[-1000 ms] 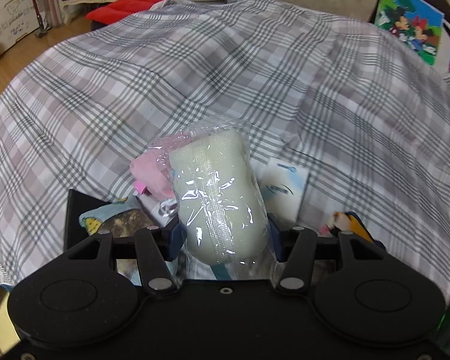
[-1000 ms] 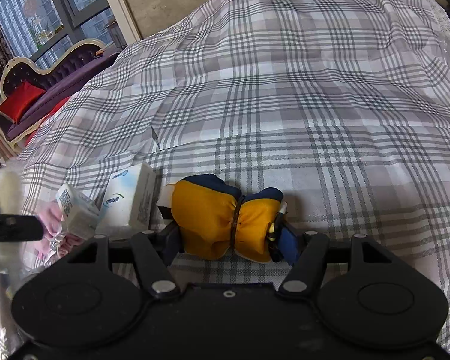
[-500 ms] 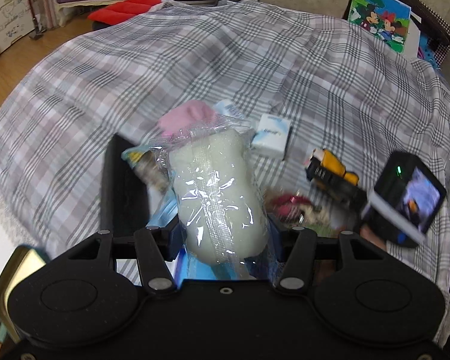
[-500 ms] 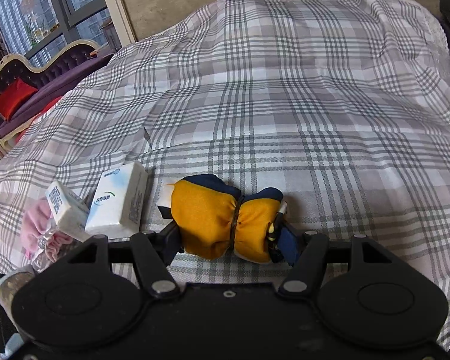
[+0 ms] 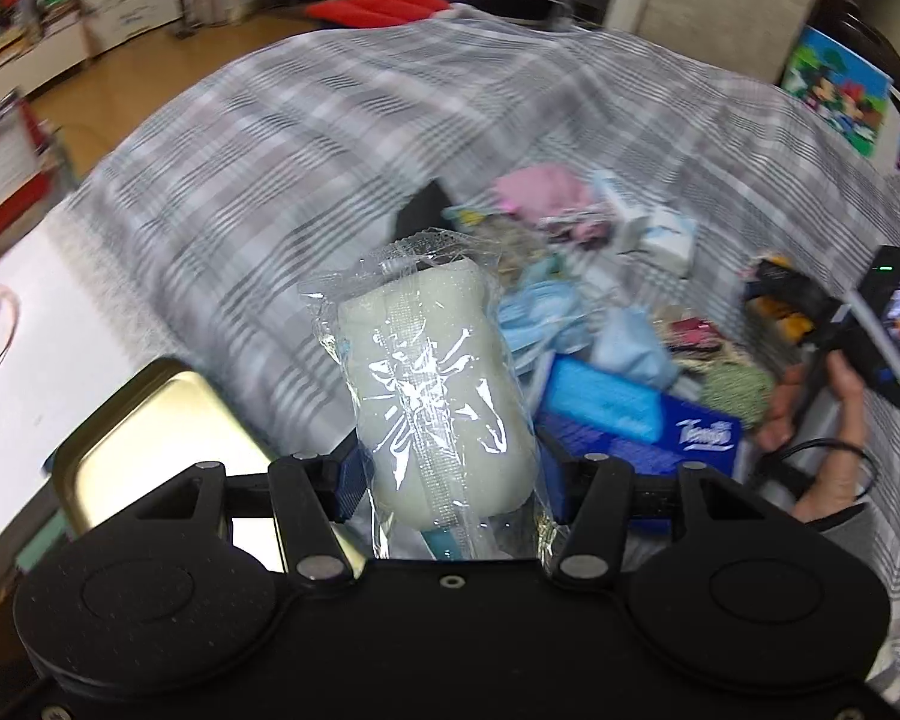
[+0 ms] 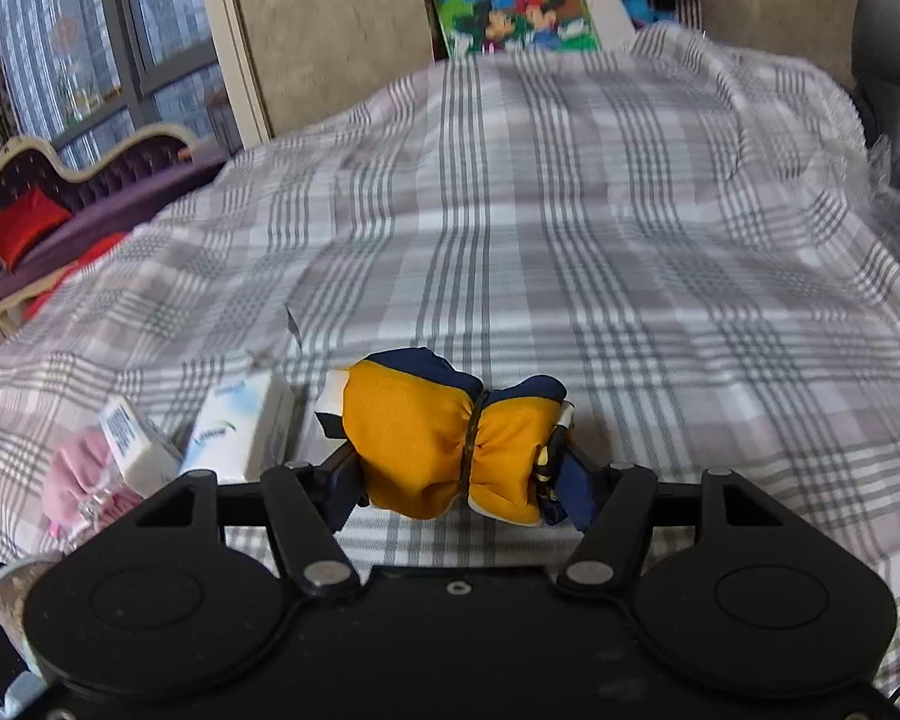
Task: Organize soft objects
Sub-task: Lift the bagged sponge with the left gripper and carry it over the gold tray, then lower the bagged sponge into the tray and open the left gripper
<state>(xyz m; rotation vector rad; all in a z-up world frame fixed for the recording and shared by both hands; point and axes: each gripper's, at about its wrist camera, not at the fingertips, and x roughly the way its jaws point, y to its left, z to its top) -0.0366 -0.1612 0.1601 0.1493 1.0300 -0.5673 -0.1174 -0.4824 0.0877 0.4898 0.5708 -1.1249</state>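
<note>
A bed under a grey plaid sheet (image 6: 570, 228) fills both views; at its near left edge lies a gold metal tray (image 5: 150, 438), beside a white surface; right of that tray a heap of soft things lies on the sheet, a blue Tempo tissue pack (image 5: 636, 414) nearest, a pink cloth (image 5: 540, 192) farther off. The left gripper (image 5: 447, 468) has its fingers clenched on a plastic-wrapped white sponge (image 5: 435, 390), lifted above the bed; the right gripper (image 6: 462, 474) grips a banded yellow-and-navy cloth bundle (image 6: 450, 438) low over the sheet. Carrying is the step in hand, judging by this; next, each item needs a spot, perhaps the tray, then release.
</note>
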